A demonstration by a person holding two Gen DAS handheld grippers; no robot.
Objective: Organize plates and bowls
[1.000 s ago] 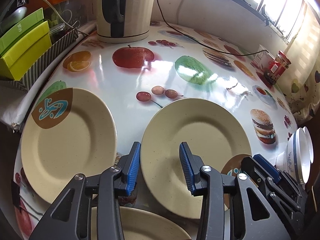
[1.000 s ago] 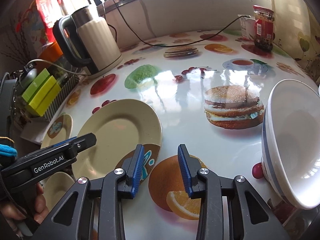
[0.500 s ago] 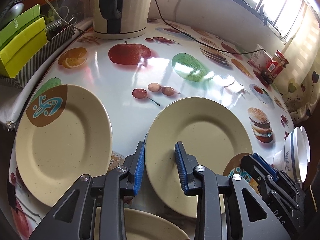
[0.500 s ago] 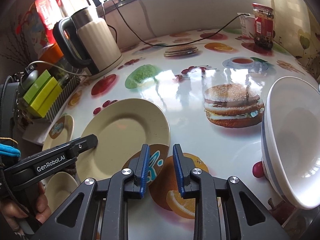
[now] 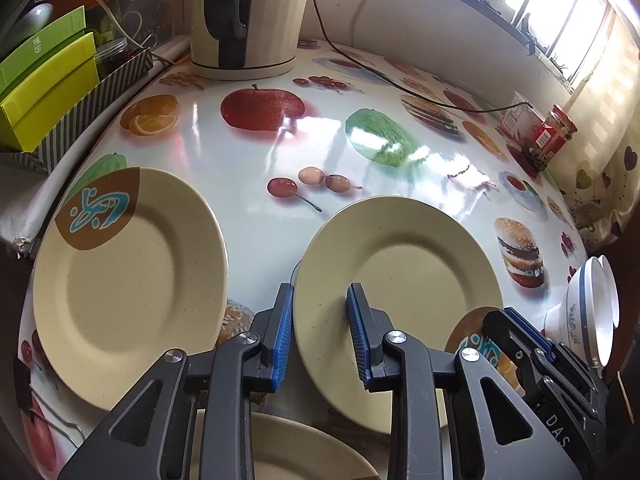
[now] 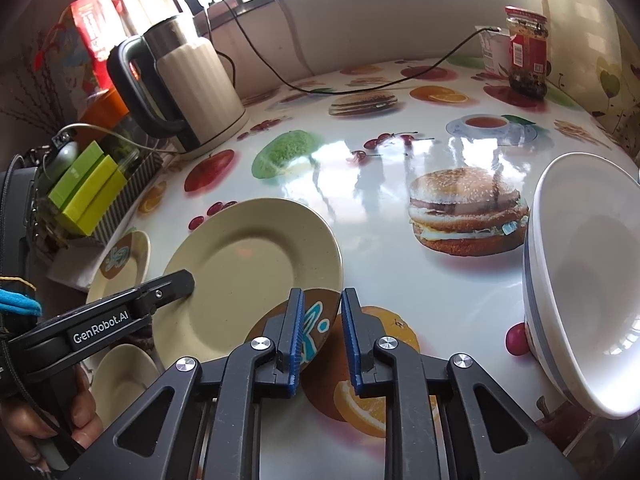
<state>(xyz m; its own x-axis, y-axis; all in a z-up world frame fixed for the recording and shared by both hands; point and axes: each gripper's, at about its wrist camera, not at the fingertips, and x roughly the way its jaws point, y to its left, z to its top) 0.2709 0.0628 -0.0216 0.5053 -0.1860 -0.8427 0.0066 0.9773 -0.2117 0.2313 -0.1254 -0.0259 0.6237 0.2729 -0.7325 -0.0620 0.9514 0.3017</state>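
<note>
Three beige plates lie on the fruit-print table. My left gripper [image 5: 320, 328] is shut on the left rim of the middle plate [image 5: 400, 280], one pad against the outer edge and one on the inner slope. One of its fingers [image 6: 174, 286] rests on that plate [image 6: 248, 264] in the right wrist view. My right gripper [image 6: 322, 320] straddles the plate's brown-patch rim with its jaws closing and a small gap still at the right pad. It also appears as the right gripper [image 5: 508, 322] at the plate's right edge. Stacked white bowls [image 6: 588, 280] lean at the right.
A second plate [image 5: 128, 280] lies to the left and a third plate [image 5: 288, 448] lies under my left gripper. A kettle [image 5: 248, 12] with a cable [image 5: 400, 84], green boxes [image 5: 44, 92] and a jar [image 5: 554, 136] stand along the back. A hand [image 6: 60, 428] holds the left gripper.
Both pairs of jaws have narrowed around the middle plate's rim, the left on its left edge, the right on the brown patch. Neither hand has shifted.
</note>
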